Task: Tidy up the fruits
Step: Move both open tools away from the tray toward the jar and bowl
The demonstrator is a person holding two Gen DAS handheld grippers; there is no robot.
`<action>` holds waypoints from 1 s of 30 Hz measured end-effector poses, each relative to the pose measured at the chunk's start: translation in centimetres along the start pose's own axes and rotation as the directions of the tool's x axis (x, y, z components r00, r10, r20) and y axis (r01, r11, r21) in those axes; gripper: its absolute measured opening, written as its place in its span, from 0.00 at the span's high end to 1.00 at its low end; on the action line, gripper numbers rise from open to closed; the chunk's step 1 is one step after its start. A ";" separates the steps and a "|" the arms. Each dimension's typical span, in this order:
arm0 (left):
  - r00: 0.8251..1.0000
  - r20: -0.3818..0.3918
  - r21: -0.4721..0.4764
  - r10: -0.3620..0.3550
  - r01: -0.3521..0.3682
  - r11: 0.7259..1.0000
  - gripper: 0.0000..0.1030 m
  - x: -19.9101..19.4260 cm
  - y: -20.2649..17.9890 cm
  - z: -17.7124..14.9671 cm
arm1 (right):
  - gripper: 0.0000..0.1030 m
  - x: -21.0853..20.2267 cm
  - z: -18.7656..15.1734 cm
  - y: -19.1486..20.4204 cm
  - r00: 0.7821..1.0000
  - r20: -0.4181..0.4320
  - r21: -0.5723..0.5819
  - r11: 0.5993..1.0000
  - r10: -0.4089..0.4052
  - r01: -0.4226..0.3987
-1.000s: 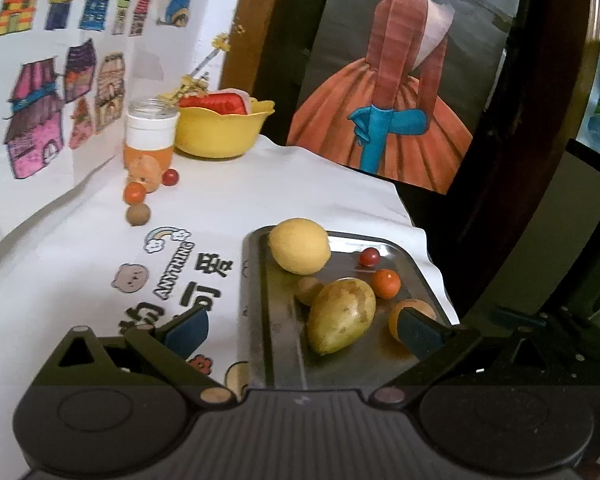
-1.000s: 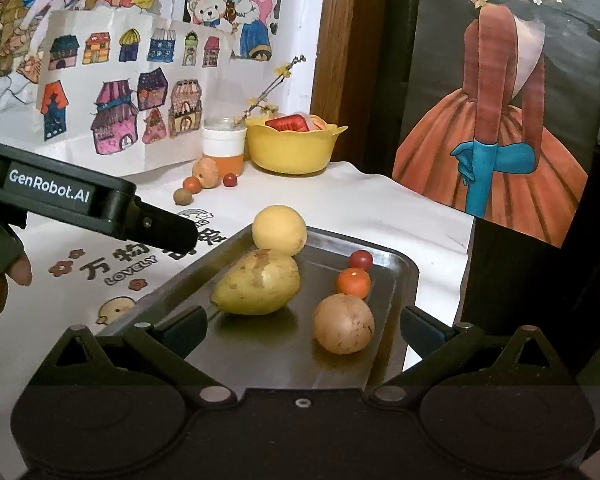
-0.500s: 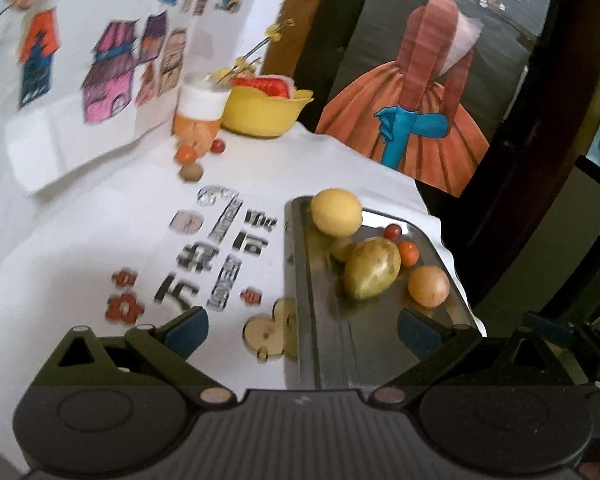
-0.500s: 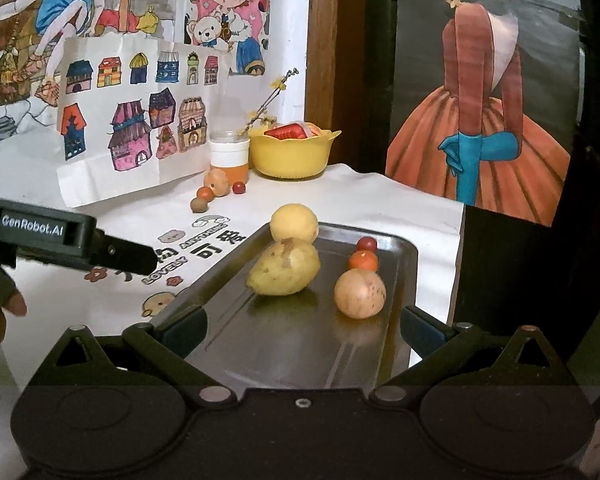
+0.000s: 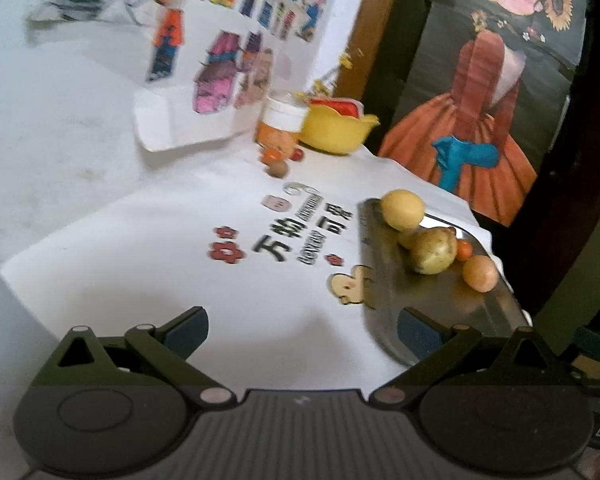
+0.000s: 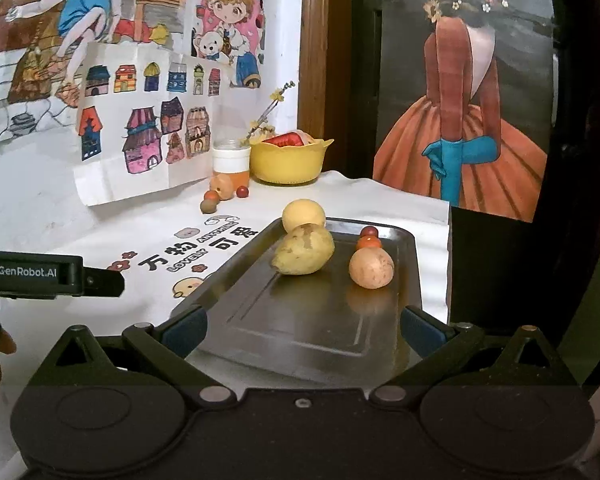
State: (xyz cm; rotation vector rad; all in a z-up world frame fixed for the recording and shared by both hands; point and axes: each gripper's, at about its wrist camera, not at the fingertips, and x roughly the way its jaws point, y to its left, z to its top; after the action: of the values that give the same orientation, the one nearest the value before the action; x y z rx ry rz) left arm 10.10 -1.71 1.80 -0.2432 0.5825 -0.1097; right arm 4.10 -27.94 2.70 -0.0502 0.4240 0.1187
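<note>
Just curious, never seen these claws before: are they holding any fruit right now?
No. The left gripper and right gripper are both open and empty; the fruit lies on the metal tray.

A dark metal tray [image 6: 384,332] lies on the white cloth, holding five fruits. At its 11 o'clock corner rests a round yellow fruit [image 6: 303,215], touching a larger yellow-green, brown-speckled mango [image 6: 304,250] that lies on its side just nearer. At the tray's 1 o'clock sits a small red tomato [image 6: 369,232], then an orange tomato [image 6: 368,243], then a tan round fruit [image 6: 371,268], in a close line. Well apart at 10 o'clock, four small loose fruits [image 6: 220,194] cluster by a jar.
</note>
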 end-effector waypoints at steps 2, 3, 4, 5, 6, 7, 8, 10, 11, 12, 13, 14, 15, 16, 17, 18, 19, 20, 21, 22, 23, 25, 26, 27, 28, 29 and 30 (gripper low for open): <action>1.000 0.018 0.010 0.012 -0.012 1.000 0.00 -0.7 0.3 -0.4 | 0.01 -0.5 -0.4 0.6 1.000 0.001 0.006 1.000 -0.002 0.002; 1.000 0.027 0.017 0.016 -0.017 1.000 0.00 -1.1 0.4 -0.6 | 0.01 -0.7 -0.6 0.8 1.000 -0.002 0.010 1.000 0.003 -0.003; 0.999 0.034 0.025 0.021 -0.022 0.999 0.00 -1.5 0.5 -0.8 | 0.01 -0.9 -0.8 1.0 1.000 -0.005 0.014 1.000 0.010 -0.010; 0.999 0.041 0.033 0.027 -0.028 0.999 0.00 -1.8 0.5 -1.0 | 0.01 -1.1 -0.9 1.3 1.000 -0.009 0.015 1.000 0.016 -0.016; 0.998 0.047 0.043 0.034 -0.036 0.998 0.00 -2.1 0.6 -1.1 | 0.01 -1.2 -1.1 1.6 1.000 -0.015 0.013 1.000 0.022 -0.022; 0.998 0.051 0.051 0.037 -0.040 0.998 0.00 -2.4 0.7 -1.2 | 0.01 -1.4 -1.2 2.0 0.999 -0.020 0.009 1.000 0.026 -0.026; 0.998 0.054 0.058 0.040 -0.043 0.997 0.00 -2.6 0.8 -1.3 | 0.01 -1.6 -1.4 2.3 0.999 -0.024 0.006 0.999 0.032 -0.032; 0.997 0.058 0.062 0.043 -0.047 0.997 0.00 -3.1 1.1 -1.5 | 0.01 -1.9 -1.7 2.9 0.998 -0.033 0.000 0.999 0.044 -0.044; 0.997 0.058 0.060 0.044 -0.047 0.997 0.00 -3.3 1.2 -1.6 | 0.01 -2.1 -1.7 3.3 0.998 -0.038 -0.003 0.999 0.052 -0.052; 0.997 0.056 0.057 0.045 -0.048 0.997 0.00 -3.4 1.4 -1.6 | 0.01 -2.2 -1.8 3.6 0.997 -0.041 -0.007 0.998 0.058 -0.059; 0.997 0.053 0.053 0.047 -0.050 0.997 0.00 -3.5 1.6 -1.7 | 0.01 -2.4 -1.8 3.9 0.997 -0.043 -0.011 0.998 0.066 -0.066; 0.998 0.050 0.049 0.049 -0.051 0.997 0.00 -3.7 1.8 -1.8 | 0.01 -2.5 -1.8 4.2 0.997 -0.044 -0.015 0.997 0.070 -0.071; 0.997 0.048 0.045 0.052 -0.054 0.998 0.00 -3.8 2.0 -1.9 | 0.01 -2.6 -1.8 4.5 0.996 -0.044 -0.019 0.997 0.075 -0.076; 0.997 0.046 0.043 0.056 -0.057 0.997 0.00 -3.9 2.3 -1.9 | 0.01 -2.7 -1.8 4.7 0.996 -0.044 -0.023 0.996 0.080 -0.081; 0.997 0.045 0.041 0.060 -0.062 0.997 0.00 -4.0 2.5 -2.0 | 0.01 -2.7 -1.7 5.0 0.995 -0.045 -0.027 0.996 0.085 -0.087; 0.997 0.044 0.039 0.063 -0.065 0.997 0.00 -4.2 2.7 -2.0 | 0.01 -2.8 -1.6 5.3 0.995 -0.047 -0.031 0.995 0.091 -0.093; 0.997 0.043 0.036 0.066 -0.067 0.997 0.00 -4.3 3.0 -2.1 | 0.01 -2.8 -1.6 5.5 0.994 -0.048 -0.034 0.995 0.097 -0.099; 0.997 0.040 0.030 0.068 -0.069 0.997 0.00 -4.4 3.2 -2.1 | 0.01 -2.9 -1.5 5.8 0.993 -0.050 -0.037 0.994 0.104 -0.106; 0.997 0.035 0.021 0.067 -0.068 0.997 0.00 -4.4 3.5 -2.1 | 0.01 -2.9 -1.5 6.0 0.992 -0.053 -0.039 0.993 0.112 -0.114; 0.997 0.032 0.015 0.066 -0.066 0.998 0.00 -4.5 3.8 -2.1 | 0.01 -2.9 -1.4 6.2 0.991 -0.058 -0.041 0.991 0.122 -0.125; 0.997 0.028 0.008 0.067 -0.067 0.998 0.00 -4.5 4.0 -2.0 | 0.01 -2.8 -1.3 6.4 0.989 -0.064 -0.040 0.990 0.135 -0.138; 0.997 0.027 0.002 0.071 -0.071 0.997 0.00 -4.5 4.3 -1.9 | 0.01 -2.7 -1.0 6.7 0.985 -0.072 -0.036 0.987 0.155 -0.158; 0.997 0.028 0.001 0.073 -0.073 0.997 0.00 -4.5 4.4 -1.8 | 0.01 -2.6 -0.8 6.9 0.984 -0.074 -0.034 0.986 0.163 -0.166; 0.997 0.027 0.002 0.075 -0.075 0.997 0.00 -4.5 4.5 -1.7 | 0.01 -2.6 -0.6 7.0 0.982 -0.076 -0.033 0.984 0.172 -0.175; 0.997 0.025 0.003 0.076 -0.077 0.997 0.00 -4.5 4.5 -1.6 | 0.01 -2.5 -0.2 7.0 0.980 -0.076 -0.033 0.982 0.181 -0.184; 0.997 0.022 0.005 0.077 -0.077 0.997 0.00 -4.4 4.6 -1.4 | 0.01 -2.4 0.0 7.1 0.980 -0.075 -0.033 0.981 0.187 -0.189; 0.997 0.016 0.005 0.079 -0.079 0.997 0.00 -4.3 4.8 -1.2 | 0.01 -2.3 0.4 7.2 0.979 -0.073 -0.033 0.980 0.192 -0.195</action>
State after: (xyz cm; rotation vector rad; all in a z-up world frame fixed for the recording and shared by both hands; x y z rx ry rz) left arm 6.01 3.39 1.88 -0.2150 0.5750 -0.0334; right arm 1.26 -21.05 3.82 -0.0525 0.4957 0.3180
